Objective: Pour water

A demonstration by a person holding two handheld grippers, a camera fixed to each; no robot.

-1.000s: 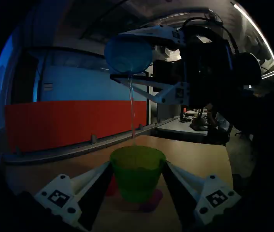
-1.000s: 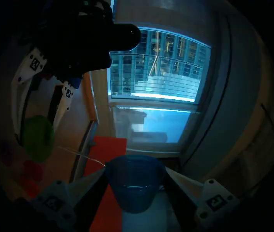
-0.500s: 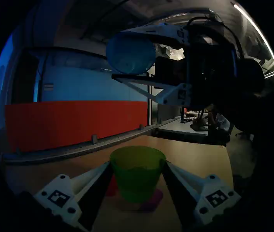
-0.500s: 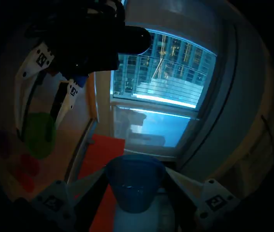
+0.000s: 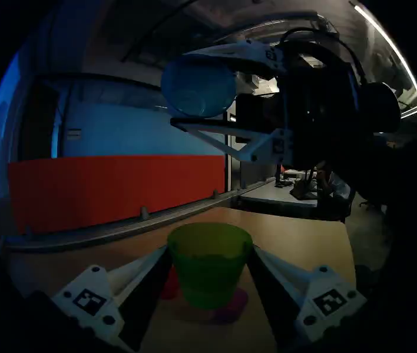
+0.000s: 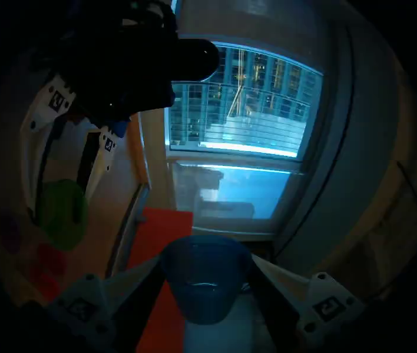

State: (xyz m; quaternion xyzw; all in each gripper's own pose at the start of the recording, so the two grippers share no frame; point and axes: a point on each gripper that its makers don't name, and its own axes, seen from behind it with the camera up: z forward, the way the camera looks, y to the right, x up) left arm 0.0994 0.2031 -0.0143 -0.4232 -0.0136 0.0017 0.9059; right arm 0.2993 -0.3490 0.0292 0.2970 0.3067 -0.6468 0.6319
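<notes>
A green cup [image 5: 209,270] stands on the wooden table [image 5: 303,235], and my left gripper [image 5: 208,276] is shut on its sides. High above it my right gripper [image 5: 208,88] holds a blue cup [image 5: 198,87] tipped on its side, mouth toward the camera. In the right gripper view the blue cup [image 6: 205,285] sits between the fingers of the right gripper [image 6: 205,294] with a little water left in it. The green cup [image 6: 62,213] and the left gripper [image 6: 61,194] show far off at the left.
A red panel [image 5: 114,185] and a metal rail [image 5: 126,220] run along the table's far edge. Red and purple round spots [image 6: 46,256] lie on the table around the green cup. A large window [image 6: 241,129] faces buildings. Desks [image 5: 291,191] stand behind the table.
The thin stream of water from the blue cup into the green cup has stopped. The blue cup has shifted slightly; the green cup has stayed put.
</notes>
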